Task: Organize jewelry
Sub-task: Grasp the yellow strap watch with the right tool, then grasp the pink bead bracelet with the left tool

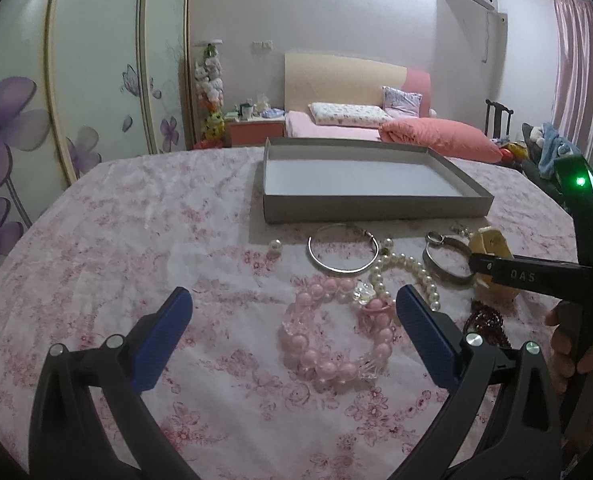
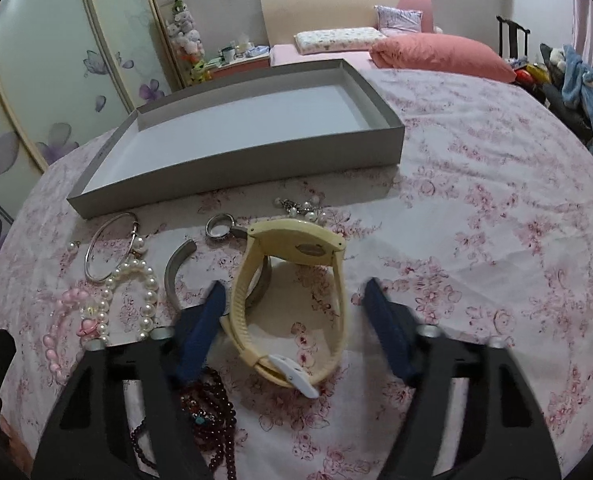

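Left wrist view: left gripper (image 1: 292, 306) low over the table, fingers spread wide, holding nothing. Pink bead bracelet (image 1: 336, 338) lies on the cloth between the blue pads (image 1: 164, 344), touching neither. Beyond it: silver bangle (image 1: 343, 252), pearl bracelet (image 1: 406, 276), loose pearl earring (image 1: 275, 246), steel cuff (image 1: 448, 260) with a ring (image 1: 435, 237) just beside it. Right gripper's arm comes in from the right edge, low and roughly level, tip over the cuff; "DAS" readable on it, green LED lit above. The person's hand (image 1: 576, 344) is wrapped around its handle. Dark red bead strand (image 1: 488, 320) under that arm.

Right wrist view: right gripper (image 2: 294, 300) angled down at the table, fingers apart, straddling a cream wristwatch (image 2: 292, 304) that stands on its buckle side, white clasp nearest the camera. Left pad looks to touch the strap; right pad clear of it. Watch-back writing too small to read. Grey shallow box (image 2: 232, 160) sits behind the jewelry, interior white.

Surface: pink floral tablecloth (image 2: 476, 240). Room: bedroom, bed with pink bedding (image 2: 436, 56), floral wardrobe doors (image 1: 56, 100), pink curtain (image 1: 580, 60).
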The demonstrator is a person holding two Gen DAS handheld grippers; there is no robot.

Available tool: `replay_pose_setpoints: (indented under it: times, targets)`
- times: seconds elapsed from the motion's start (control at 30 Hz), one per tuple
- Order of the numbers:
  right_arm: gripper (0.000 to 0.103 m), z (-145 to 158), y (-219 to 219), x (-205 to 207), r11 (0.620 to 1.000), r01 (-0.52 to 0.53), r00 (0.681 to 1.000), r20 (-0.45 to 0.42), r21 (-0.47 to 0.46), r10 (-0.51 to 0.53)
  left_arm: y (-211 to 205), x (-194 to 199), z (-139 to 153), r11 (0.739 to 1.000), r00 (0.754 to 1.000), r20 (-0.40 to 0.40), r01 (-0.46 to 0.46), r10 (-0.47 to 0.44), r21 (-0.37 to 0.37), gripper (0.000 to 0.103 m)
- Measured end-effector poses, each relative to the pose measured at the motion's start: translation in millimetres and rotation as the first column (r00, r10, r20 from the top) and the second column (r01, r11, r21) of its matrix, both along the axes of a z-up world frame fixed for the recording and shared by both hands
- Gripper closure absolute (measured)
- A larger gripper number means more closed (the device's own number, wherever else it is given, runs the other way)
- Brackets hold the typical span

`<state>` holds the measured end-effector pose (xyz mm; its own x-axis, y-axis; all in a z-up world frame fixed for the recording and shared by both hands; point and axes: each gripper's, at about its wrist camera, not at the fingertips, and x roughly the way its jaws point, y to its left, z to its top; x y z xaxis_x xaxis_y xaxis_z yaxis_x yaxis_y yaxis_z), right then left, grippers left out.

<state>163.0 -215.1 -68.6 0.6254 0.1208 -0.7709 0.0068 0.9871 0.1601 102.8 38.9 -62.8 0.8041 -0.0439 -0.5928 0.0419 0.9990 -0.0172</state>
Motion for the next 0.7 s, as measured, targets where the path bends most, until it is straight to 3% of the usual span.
replay_pose_setpoints:
  times: [0.07,0.17,0.4,0.7]
  targets:
    - [0.061,1,-2,-4,1.000,-0.007,1.000,0.010,0.025,0.007,0,3,-2,1.000,1.000,-0.023,0.006,-0.006,0.005,0.004]
    - [0.065,2,-7,-6,0.998,-0.003,1.000,0.018,0.063,0.002,-4,7,-7,1.000,0.998,-0.056,0.016,-0.015,0.014,0.008]
    - [0.066,6,-19,-14,0.996,-0.005,0.998,0.056,0.094,0.000,3,29,-19,1.000,0.986,-0.168,-0.003,-0.001,-0.021,0.039]
    - [0.066,7,-23,-9,0.994,-0.018,0.998,0.055,0.112,0.012,-4,46,-35,0.999,0.963,-0.265,0.049,-0.046,0.005,0.068]
